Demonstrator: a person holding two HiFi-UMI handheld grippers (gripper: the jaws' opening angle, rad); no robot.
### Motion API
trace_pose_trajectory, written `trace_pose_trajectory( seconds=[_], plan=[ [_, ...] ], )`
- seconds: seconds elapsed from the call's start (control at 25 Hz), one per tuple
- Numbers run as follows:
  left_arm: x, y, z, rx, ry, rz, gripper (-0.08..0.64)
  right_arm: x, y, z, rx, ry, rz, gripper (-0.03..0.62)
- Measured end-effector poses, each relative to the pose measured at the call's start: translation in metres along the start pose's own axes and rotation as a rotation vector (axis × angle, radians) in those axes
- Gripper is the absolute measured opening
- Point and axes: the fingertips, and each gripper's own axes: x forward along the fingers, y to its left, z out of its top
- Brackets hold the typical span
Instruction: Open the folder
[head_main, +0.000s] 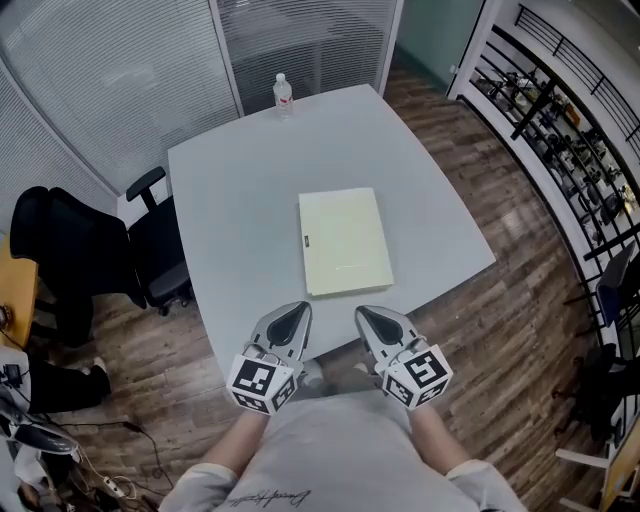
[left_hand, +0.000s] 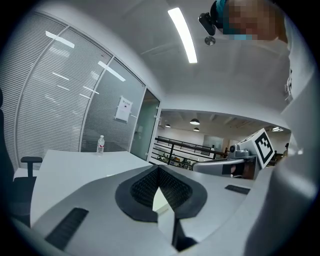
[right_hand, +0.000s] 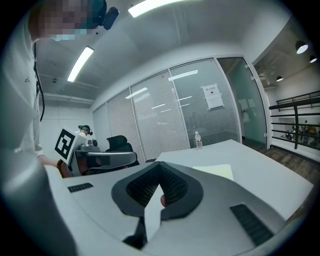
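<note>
Hovering just short of the closed pale yellow folder (head_main: 345, 240), which lies flat on the grey surface (head_main: 240, 180), the left gripper (head_main: 300, 309) and right gripper (head_main: 364, 313) each have their jaws pressed together, empty.

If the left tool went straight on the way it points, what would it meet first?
Most likely the folder, at its near left corner; it shows just past the shut tips in the left gripper view. Pointing slightly down, the left tool might touch the table first; depth is unclear.
</note>
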Motion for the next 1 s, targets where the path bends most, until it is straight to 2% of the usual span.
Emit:
trace_pose_trajectory(
  seconds=[0.4, 1.0],
  plan=[
    [0.021, 0.011, 0.015, -0.014, -0.029, 0.081, 0.009, 0.019, -0.022, 0.018, -0.066, 0.019, 0.079, 0.017],
    [0.033, 0.024, 0.003, -0.033, 0.0, 0.157, 0.009, 0.032, -0.044, 0.01, -0.084, 0.083, 0.1, 0.017]
  ],
)
